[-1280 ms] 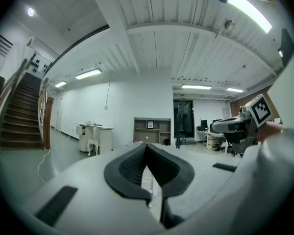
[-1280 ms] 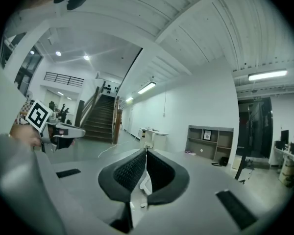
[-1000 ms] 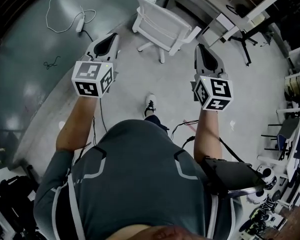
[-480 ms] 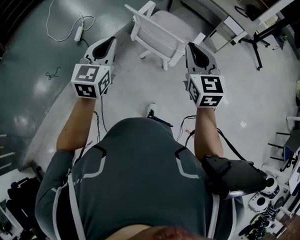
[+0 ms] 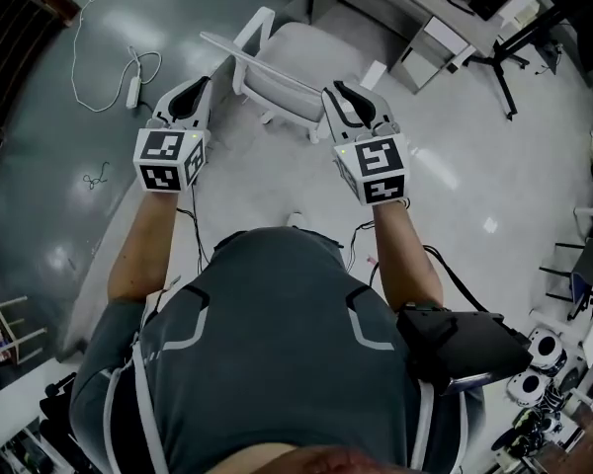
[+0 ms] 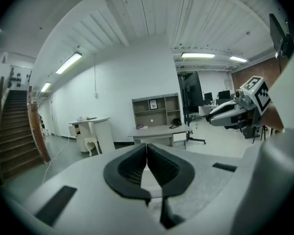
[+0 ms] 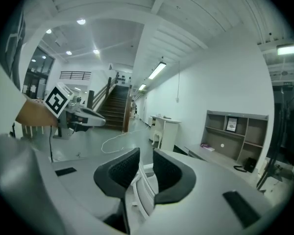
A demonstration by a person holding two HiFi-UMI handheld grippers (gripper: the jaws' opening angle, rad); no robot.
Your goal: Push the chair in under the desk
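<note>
Floor (image 5: 69, 196), glossy grey, lies under everything. Desk (image 5: 400, 3), flat and grey, stands just beyond the white chair (image 5: 296, 62), whose slatted back faces the person. A thin cable (image 5: 84, 52) loops at left, well apart. Right gripper (image 5: 356, 99): ribbed black jaws opening, the chair back's edge in their gap. Left gripper (image 5: 196, 87): jaws together, empty, near the back.

Smooth plastic chair (image 5: 301, 59) stands on a glossy floor (image 5: 54, 156).
</note>
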